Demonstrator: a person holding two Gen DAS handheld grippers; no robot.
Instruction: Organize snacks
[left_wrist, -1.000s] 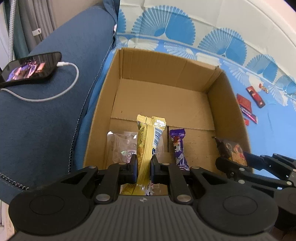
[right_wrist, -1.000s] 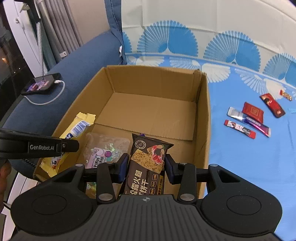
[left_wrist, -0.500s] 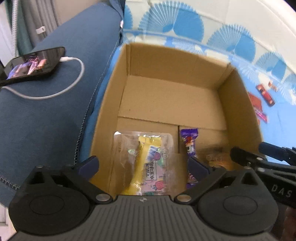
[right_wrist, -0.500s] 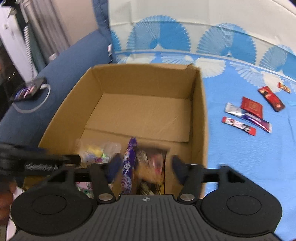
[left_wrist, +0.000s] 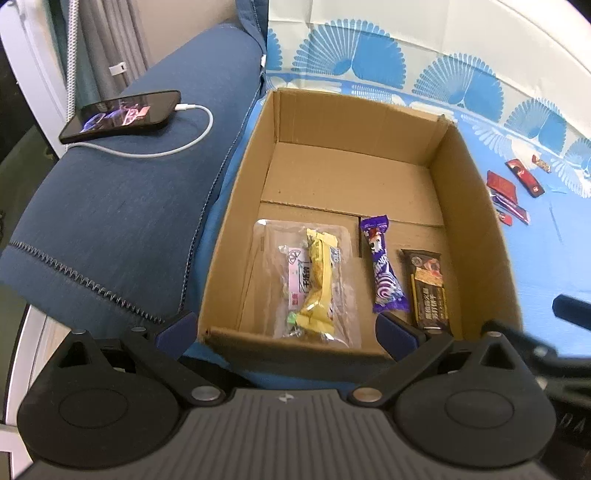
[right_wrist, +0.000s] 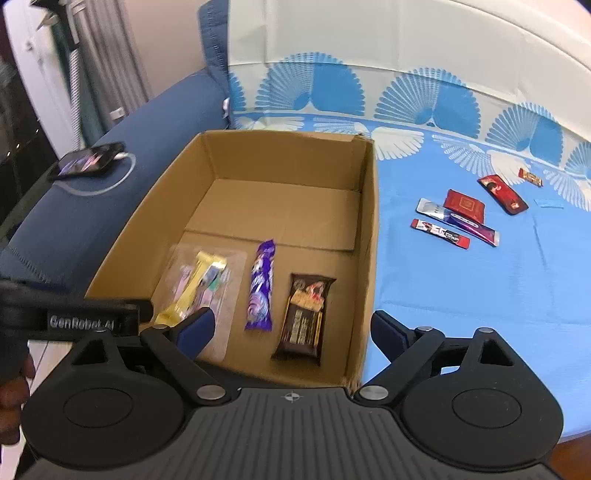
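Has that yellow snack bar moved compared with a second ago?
Yes. It was upright between the left tongs; now the yellow snack bar lies flat on the clear packet near the cardboard box's near wall.

Surface: a blue cloth (right_wrist: 461, 295) with white fan patterns along its far edge.
Box: a cardboard box (right_wrist: 369, 236) stands open at the cloth's left edge, beside a dark blue sofa arm (left_wrist: 122, 206).
Loose snacks: well right of the box lie a red sachet (right_wrist: 463, 202), a silver-purple stick (right_wrist: 458, 220), a red-black stick (right_wrist: 439, 232), a long red bar (right_wrist: 502, 189) and a small candy (right_wrist: 530, 177).
Sofa arm: a phone (left_wrist: 122, 115) on a white cable (left_wrist: 177, 147).
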